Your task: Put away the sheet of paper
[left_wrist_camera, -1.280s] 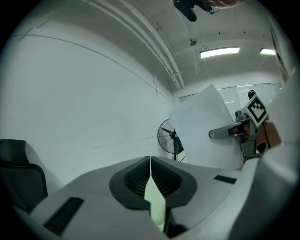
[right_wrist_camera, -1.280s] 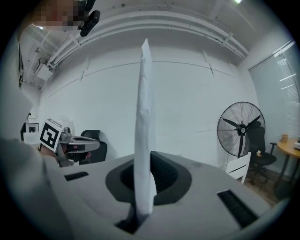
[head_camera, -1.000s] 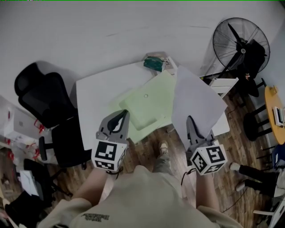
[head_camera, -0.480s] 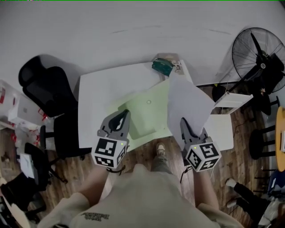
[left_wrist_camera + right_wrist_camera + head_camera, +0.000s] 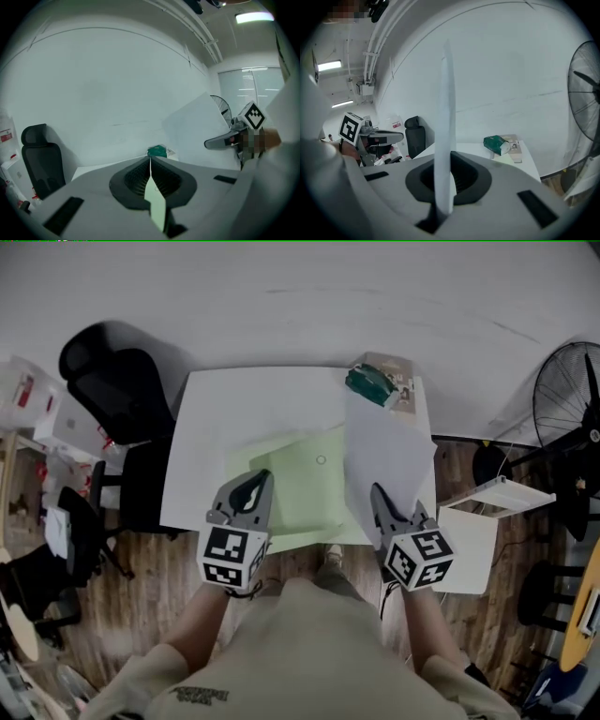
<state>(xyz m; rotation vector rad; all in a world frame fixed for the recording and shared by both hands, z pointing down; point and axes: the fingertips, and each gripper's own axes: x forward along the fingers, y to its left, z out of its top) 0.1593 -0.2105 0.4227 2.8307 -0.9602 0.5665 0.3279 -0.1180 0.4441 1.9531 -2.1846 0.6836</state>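
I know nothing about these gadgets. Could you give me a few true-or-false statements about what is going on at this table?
1. The right hand-held gripper is clamped on a white sheet of paper. True.
2. The left hand-held gripper is empty. False: it pinches the edge of a light green folder.
3. A green packet lies near the far edge of the table. True.
4. The black office chair stands right of the table. False: it stands on the left.

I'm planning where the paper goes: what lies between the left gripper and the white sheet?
In the head view, a light green folder, held by the left gripper, reaches across to the white sheet.
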